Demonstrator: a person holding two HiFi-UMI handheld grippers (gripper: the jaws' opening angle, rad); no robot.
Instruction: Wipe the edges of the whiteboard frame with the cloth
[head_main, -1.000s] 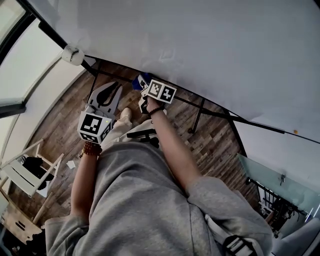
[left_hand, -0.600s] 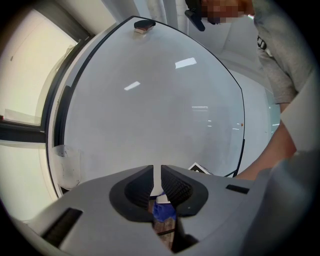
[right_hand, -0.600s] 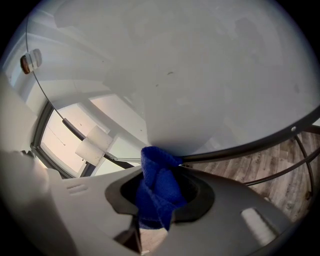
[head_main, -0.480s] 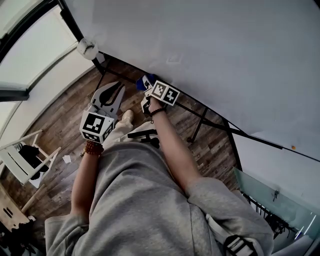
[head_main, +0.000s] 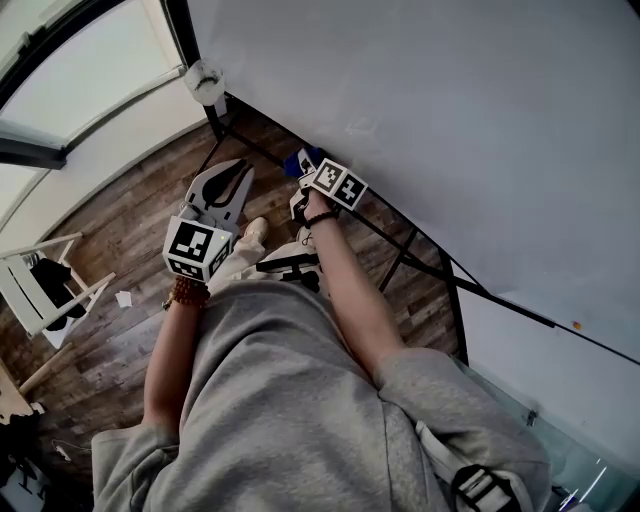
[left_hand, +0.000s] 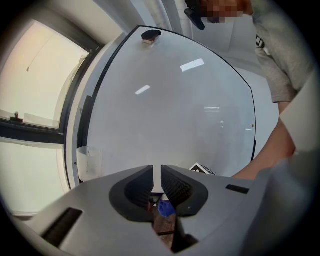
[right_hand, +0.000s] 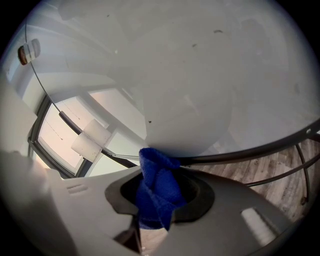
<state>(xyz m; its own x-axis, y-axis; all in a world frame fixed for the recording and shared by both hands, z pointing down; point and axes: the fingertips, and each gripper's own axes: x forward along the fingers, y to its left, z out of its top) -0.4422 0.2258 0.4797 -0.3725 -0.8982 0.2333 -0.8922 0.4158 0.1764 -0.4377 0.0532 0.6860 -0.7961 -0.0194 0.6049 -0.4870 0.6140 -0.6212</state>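
**Right tool pinching cloth against lower board edge; left tool idle**

Right tool (right_hand: 159, 189): jaws clamped on a bunched blue cloth (right_hand: 156, 186). The cloth fills the gap between them and sticks out past the tips. Its top fold touches the dark frame (right_hand: 240, 151) along the bottom of the whiteboard (right_hand: 200, 75).

From the head view, the right tool (head_main: 306, 170) is up at the board's lower edge, a little way along from the white corner cap (head_main: 205, 80). The cloth (head_main: 302, 160) shows as a blue patch between the tool's tips and the whiteboard (head_main: 450, 120).

Left tool (left_hand: 160, 175): jaws pressed nearly together, with only a thin slit of white board showing between the ribbed pads. I see nothing between them. Below the slit I can make out a bit of the blue cloth (left_hand: 165, 210) further off, clear of this tool.

In the head view the left tool (head_main: 228, 183) hangs over the wooden floor (head_main: 120, 250), short of the board, just beside the right tool but apart from it. It touches neither the frame nor the cloth.
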